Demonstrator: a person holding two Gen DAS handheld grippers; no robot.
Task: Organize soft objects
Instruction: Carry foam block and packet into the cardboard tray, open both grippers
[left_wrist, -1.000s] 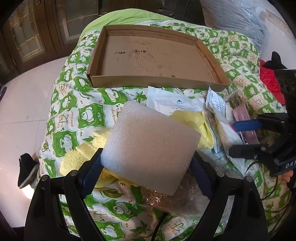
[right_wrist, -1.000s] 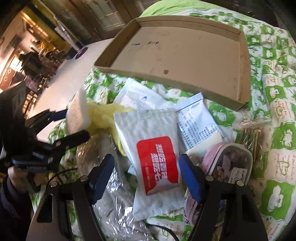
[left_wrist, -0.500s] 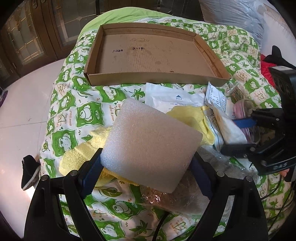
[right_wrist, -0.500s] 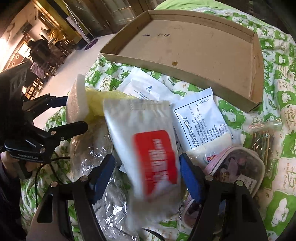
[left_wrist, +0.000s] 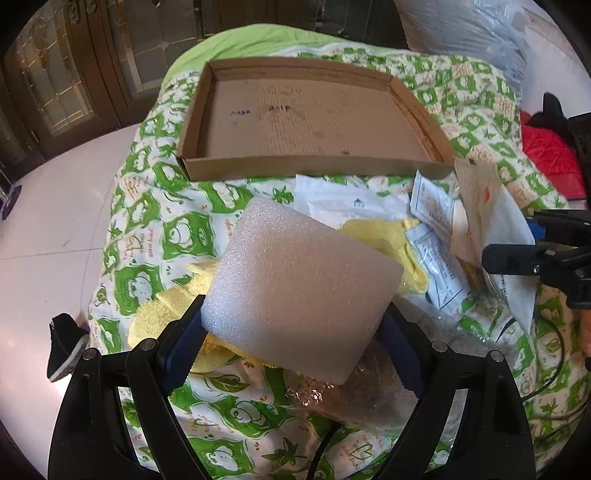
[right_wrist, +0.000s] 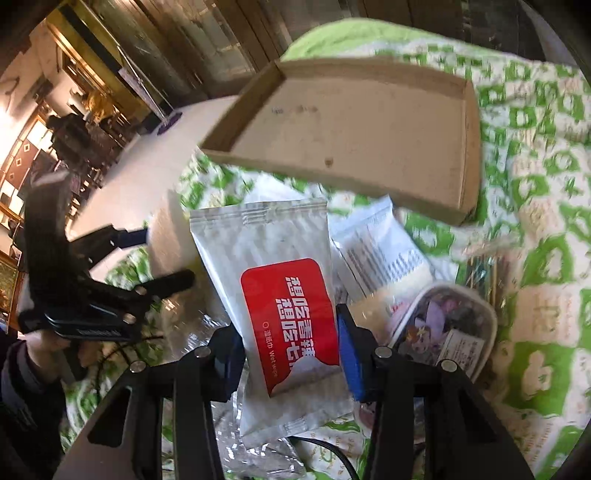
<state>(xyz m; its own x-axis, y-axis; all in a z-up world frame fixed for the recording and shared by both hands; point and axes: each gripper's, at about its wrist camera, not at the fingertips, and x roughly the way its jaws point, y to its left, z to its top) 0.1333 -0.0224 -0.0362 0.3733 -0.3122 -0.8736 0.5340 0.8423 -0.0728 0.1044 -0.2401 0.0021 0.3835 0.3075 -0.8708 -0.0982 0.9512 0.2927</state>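
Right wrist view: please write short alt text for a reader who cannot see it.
The right tool grips a silver wet-wipe packet with a red label, its jaws having just closed on it. Behind it, an empty cardboard tray lies on a green-and-white quilt.

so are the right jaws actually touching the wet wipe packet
Touching. The right wrist view shows the right gripper with both blue jaws pressed against the sides of the wet wipe packet, which they have just closed on.

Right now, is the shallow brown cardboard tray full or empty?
Empty. The shallow brown cardboard tray shows only its bare floor with pen marks in both views; the packets and yellow cloth lie outside it on the quilt.
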